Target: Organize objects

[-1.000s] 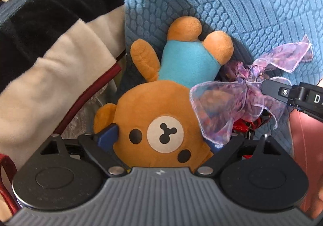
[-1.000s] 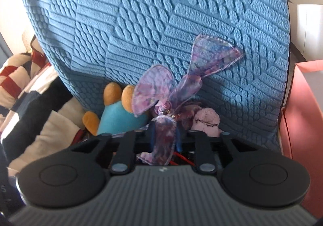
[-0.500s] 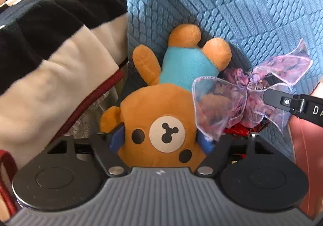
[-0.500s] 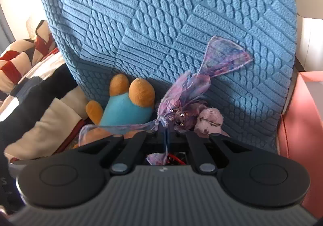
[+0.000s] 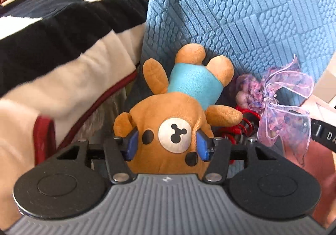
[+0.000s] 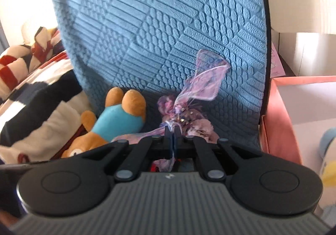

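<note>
A brown plush bear [image 5: 168, 117] in a blue shirt lies upside down against a blue cushion [image 5: 252, 14]. My left gripper [image 5: 167, 144] is shut on the bear's head, its blue pads pressing both cheeks. The bear also shows in the right wrist view [image 6: 117, 121]. My right gripper [image 6: 172, 130] is shut on a sheer purple ribbon bow [image 6: 201, 84] tied to a purple flower bunch [image 6: 189, 121]. The bow [image 5: 281, 109] and the right gripper's black finger [image 5: 323, 134] show at the right of the left wrist view.
A striped red, black and cream blanket [image 5: 52, 31] lies left of the cushion. Red wire [image 5: 237, 128] lies under the flowers. A pink box [image 6: 294, 113] stands to the right, holding a blue and yellow plush [image 6: 327, 161].
My left gripper closed on the bear's head. My right gripper closed fully on the ribbon and pulled the bow to the right, off the bear.
</note>
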### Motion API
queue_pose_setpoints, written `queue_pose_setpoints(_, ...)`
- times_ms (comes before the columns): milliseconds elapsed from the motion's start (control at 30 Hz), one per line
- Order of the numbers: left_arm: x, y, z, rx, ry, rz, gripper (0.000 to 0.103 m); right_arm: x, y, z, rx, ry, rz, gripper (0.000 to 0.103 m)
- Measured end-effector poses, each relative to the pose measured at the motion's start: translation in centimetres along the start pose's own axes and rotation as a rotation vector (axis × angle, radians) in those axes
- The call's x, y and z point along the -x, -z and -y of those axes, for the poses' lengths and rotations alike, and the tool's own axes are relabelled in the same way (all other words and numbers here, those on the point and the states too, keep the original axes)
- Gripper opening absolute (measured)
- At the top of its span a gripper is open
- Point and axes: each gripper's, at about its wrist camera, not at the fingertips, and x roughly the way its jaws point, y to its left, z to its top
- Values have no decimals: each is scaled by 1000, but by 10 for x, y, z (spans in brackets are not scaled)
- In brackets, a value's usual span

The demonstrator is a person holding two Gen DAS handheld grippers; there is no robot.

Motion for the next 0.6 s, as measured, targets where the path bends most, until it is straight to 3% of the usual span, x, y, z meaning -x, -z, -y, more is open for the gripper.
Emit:
queue_pose_setpoints(433,34,49,-1,30,41,-76,62,67,48,-1,9,56,-29,3)
queue_pose_setpoints(600,47,66,-1,11,37,-94,64,85,76,-10,53,69,-91,4)
